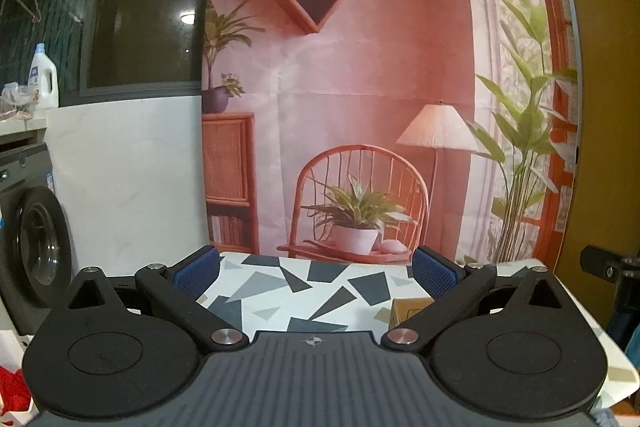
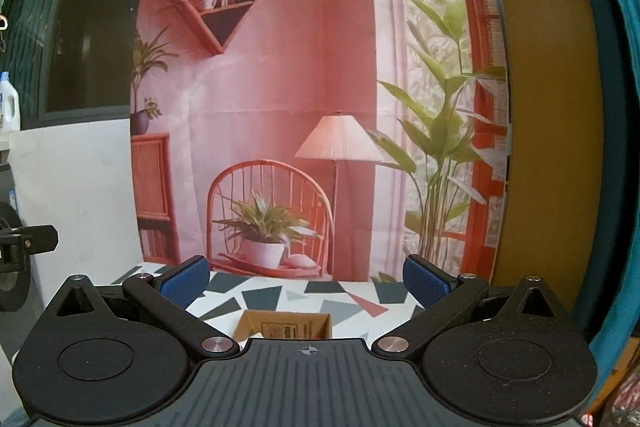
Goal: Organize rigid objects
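— Blue-padded, the left tool (image 1: 316,273) and right tool (image 2: 306,277): what state?
— Both spread wide, holding nothing, above the terrazzo-patterned surface (image 1: 320,291).
— The cardboard box (image 2: 282,325)?
— Open-topped on that surface, just ahead of the right tool.

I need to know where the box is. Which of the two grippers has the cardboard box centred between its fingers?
The right gripper: the open cardboard box sits centred below its spread fingers. For the left gripper, only a box corner shows, by its right finger.
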`<state>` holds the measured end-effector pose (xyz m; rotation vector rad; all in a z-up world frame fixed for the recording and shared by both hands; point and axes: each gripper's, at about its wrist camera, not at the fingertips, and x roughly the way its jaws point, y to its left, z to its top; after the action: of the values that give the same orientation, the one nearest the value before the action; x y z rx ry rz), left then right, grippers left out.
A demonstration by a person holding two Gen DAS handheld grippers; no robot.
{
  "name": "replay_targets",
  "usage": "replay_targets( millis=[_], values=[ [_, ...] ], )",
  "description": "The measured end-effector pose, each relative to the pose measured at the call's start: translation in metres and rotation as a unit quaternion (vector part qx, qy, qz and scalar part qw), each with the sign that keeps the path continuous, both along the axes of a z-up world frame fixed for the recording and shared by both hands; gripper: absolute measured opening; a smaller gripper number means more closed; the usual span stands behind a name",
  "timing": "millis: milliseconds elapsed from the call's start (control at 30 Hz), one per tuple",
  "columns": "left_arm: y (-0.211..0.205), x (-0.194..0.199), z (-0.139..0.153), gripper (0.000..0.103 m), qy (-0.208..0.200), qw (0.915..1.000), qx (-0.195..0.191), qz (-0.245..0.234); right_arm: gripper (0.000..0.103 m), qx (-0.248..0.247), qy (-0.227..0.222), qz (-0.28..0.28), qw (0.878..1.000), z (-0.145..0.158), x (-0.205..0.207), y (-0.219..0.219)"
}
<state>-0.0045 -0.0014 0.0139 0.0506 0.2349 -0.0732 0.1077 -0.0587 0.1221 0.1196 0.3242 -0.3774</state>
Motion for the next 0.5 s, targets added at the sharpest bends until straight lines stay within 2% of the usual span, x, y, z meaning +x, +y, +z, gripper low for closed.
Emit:
replay_targets(
  millis=[167, 500],
  values=[
    [-0.0011, -0.0002, -0.0025, 0.103, 0.002, 0.9999, 0.014, -0.006, 0.103, 0.006, 0.008, 0.003, 1.000, -0.0049, 0.0020, 0.0012],
    [0.0036, 0.0014, -0.0047, 0.103, 0.007, 0.9999, 0.013, -0.007, 0.103, 0.000, 0.013, 0.005, 1.000, -0.0070, 0.0039, 0.0057]
  ],
)
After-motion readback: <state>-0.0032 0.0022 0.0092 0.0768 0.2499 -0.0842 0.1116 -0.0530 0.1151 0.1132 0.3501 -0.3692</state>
